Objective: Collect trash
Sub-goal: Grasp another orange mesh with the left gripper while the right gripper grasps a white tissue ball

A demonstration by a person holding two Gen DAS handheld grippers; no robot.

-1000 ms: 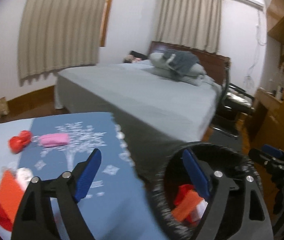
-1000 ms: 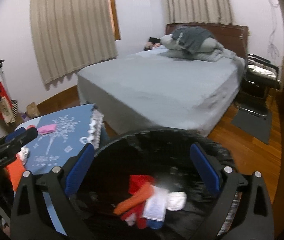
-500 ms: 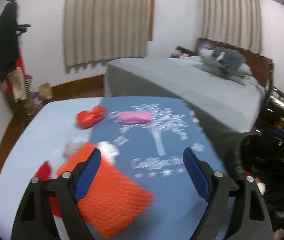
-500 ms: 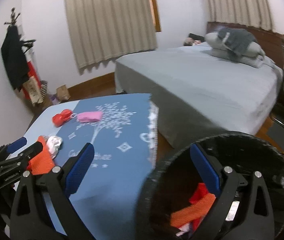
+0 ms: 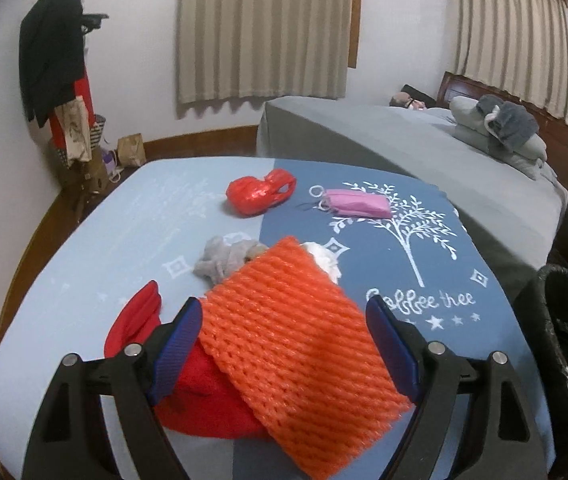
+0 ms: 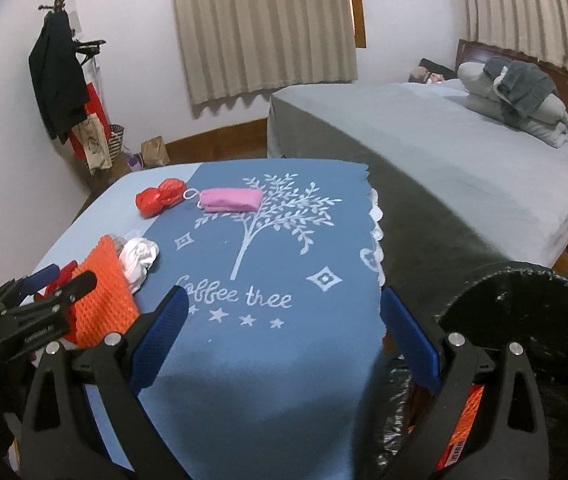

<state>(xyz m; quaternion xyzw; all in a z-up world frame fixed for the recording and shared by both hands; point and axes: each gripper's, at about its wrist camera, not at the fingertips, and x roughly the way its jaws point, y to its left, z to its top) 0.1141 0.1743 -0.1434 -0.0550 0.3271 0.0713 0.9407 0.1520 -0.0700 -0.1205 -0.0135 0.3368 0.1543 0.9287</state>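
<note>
The left gripper (image 5: 284, 344) is seen at the bottom of the left wrist view with its two blue pads spread wide apart and nothing clamped between them. Framed between its pads lies the orange foam net (image 5: 296, 344), a flat ribbed sleeve whose long axis runs from the upper left toward the lower right of the frame; whether the pads touch it cannot be told. Under its lower left corner a red cloth piece (image 5: 188, 384) is partly covered, just beside the left pad. Above the net, a grey crumpled wad (image 5: 224, 258) and a white crumpled tissue (image 5: 326, 260) are found, one of each. Farther up, near the frame's centre, a red crumpled plastic bag (image 5: 260, 194) and a pink face mask (image 5: 358, 204) lie side by side, the mask's long axis running left to right. Six pieces of trash are counted on the blue tablecloth (image 5: 124, 240).

The right gripper (image 6: 282, 334) is seen at the bottom of the right wrist view, likewise spread wide with nothing held, over a bare part of the cloth near the printed lettering. The net is placed at its left, well apart. One black-lined trash bin (image 6: 524, 320) stands at the lower right of that view, with orange and red trash visible inside it.
</note>
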